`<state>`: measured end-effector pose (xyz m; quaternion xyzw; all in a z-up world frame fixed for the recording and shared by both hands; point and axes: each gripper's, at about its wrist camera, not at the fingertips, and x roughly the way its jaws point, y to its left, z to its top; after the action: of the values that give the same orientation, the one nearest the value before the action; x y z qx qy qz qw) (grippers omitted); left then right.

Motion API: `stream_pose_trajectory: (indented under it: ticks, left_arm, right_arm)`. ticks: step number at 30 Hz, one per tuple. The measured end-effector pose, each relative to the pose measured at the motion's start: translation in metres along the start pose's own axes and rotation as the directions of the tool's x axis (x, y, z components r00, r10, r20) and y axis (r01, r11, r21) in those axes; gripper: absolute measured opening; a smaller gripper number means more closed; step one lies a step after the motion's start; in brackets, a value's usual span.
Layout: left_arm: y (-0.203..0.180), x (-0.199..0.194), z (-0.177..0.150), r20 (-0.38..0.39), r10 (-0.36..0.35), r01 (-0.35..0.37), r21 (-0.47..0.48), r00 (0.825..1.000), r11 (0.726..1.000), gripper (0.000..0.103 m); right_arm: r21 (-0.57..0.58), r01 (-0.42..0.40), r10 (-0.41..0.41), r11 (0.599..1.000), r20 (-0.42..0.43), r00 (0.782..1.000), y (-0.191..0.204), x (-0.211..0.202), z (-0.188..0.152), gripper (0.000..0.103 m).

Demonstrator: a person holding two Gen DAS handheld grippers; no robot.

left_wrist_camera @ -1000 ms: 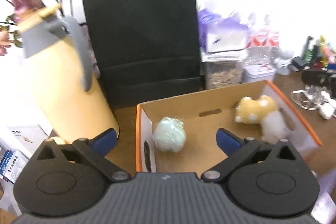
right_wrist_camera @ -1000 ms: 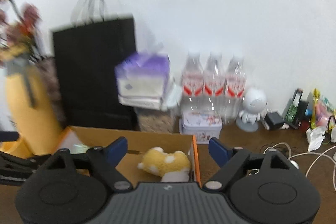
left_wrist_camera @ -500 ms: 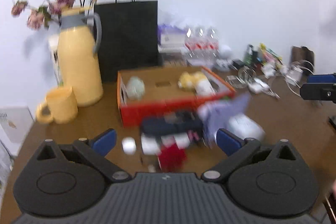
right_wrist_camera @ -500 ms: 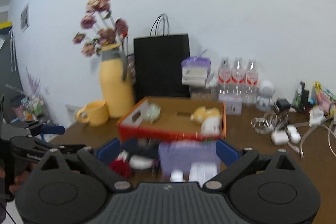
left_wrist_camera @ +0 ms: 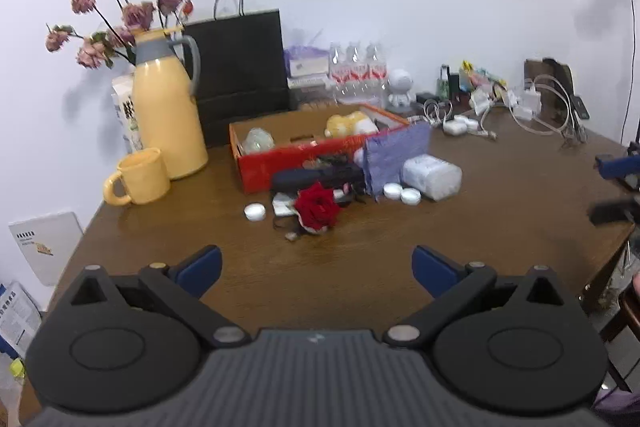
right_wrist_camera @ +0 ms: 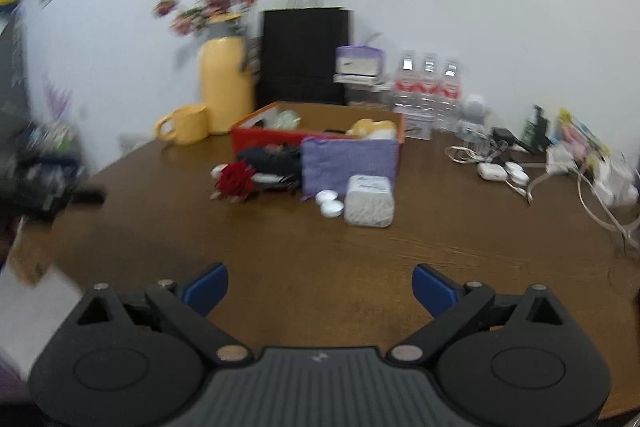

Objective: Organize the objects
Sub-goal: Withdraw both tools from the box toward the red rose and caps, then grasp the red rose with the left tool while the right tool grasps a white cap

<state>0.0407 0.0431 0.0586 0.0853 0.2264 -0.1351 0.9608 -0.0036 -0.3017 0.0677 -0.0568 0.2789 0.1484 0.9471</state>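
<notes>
Both my grippers hang over the near edge of the brown wooden table [left_wrist_camera: 500, 195], both spread wide and holding nothing: left gripper [left_wrist_camera: 317, 269], right gripper [right_wrist_camera: 320, 289]. The right one's jaws have just been opening, with only bare tabletop between them.

Count with me. One orange box [left_wrist_camera: 280, 167] at twelve o'clock, two soft toys inside: one pale green [left_wrist_camera: 259, 141], one yellow-and-white [left_wrist_camera: 352, 125]. In front of the box lie one red rose [left_wrist_camera: 318, 205], one dark pouch [left_wrist_camera: 316, 175], one purple bag [left_wrist_camera: 396, 155] leaning against the box front, one white tissue pack [left_wrist_camera: 432, 177], and three little white round tubs [left_wrist_camera: 255, 212]: one alone at the rose's nine o'clock, two touching each other just beside the tissue pack. Behind, one yellow jug [left_wrist_camera: 166, 111] with faded pink flowers [left_wrist_camera: 120, 11], one yellow mug [left_wrist_camera: 138, 177], one black paper bag [left_wrist_camera: 240, 67], three water bottles [left_wrist_camera: 358, 69] in a row, one small white robot figure [left_wrist_camera: 400, 87].

My left camera catches the right gripper's blue tips at three o'clock, plus a lamp head at the top right corner. My right camera shows the lone tub only as a blurred sliver behind the rose, and the left gripper as a dark smear at nine o'clock.

White wall behind; cables and chargers [right_wrist_camera: 500, 167] litter the table's right side.
</notes>
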Motion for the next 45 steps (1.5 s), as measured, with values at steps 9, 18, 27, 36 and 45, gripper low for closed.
stream_pose_trajectory:
  ticks: [9,18,27,36,45]
  left_arm:
    - [0.002,0.05,0.01,-0.014,-0.009,0.009,-0.027,1.0,1.0,0.103]
    - [-0.009,0.168,0.021,-0.046,0.066,-0.068,-0.04,0.997,0.997,0.103]
    - [0.004,0.23,0.02,-0.095,0.032,-0.043,-0.117,0.995,0.992,0.069]
    - [0.001,0.207,0.031,-0.073,-0.008,0.0,-0.117,0.997,0.993,0.033]
    - [0.001,0.163,0.005,-0.271,-0.252,0.156,-0.331,0.929,0.931,0.034]
  right_arm:
    - [0.006,0.037,-0.037,0.999,0.076,0.996,-0.009,0.024,0.022,0.095]
    - [-0.013,-0.013,0.012,1.0,-0.026,1.0,0.007,0.16,0.034,0.051]
    - [0.036,-0.034,0.036,0.999,-0.058,0.998,-0.002,0.246,0.051,0.035]
    - [0.01,-0.006,0.007,1.0,-0.094,0.996,0.002,0.269,0.051,0.003]
    - [-0.023,-0.099,0.097,0.995,-0.067,0.993,0.027,0.195,0.015,0.003]
